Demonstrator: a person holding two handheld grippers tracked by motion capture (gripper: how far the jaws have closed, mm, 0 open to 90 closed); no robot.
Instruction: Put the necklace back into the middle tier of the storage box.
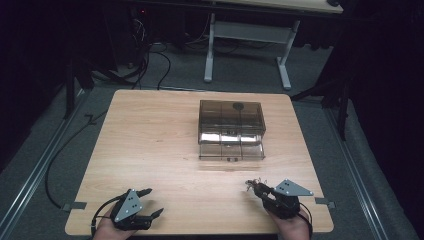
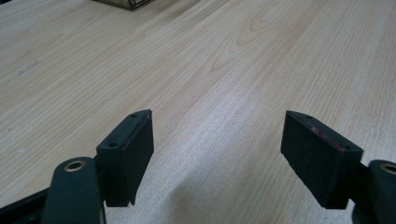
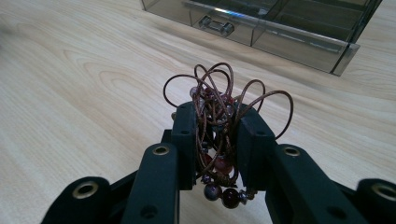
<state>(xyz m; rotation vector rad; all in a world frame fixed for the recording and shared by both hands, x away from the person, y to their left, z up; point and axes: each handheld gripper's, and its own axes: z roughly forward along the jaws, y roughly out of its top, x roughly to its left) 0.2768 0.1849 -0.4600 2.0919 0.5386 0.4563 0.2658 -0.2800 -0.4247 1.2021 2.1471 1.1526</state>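
Fingers: right gripper [image 3: 217, 140] clamping one beaded cord necklace [image 3: 219, 109], left gripper [image 2: 219, 158] wide; one drawer box [image 1: 231, 129].

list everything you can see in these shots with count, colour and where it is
drawer box: one, smoky clear plastic, on the far middle of the table, its bottom drawer pulled out toward the person
beaded cord necklace: one, brown cord with dark red beads, bunched between the right gripper's jaws
table: one, light wood, under everything
desk frame: one, white legs, on the floor beyond the table
cables: several, black, on the grey floor at the far left
left gripper: one, black with a grey plate, near left edge of the table, jaws apart with nothing between them
right gripper: one, black with a grey plate, near right edge, jaws closed on the necklace
hands: two, at the bottom edge
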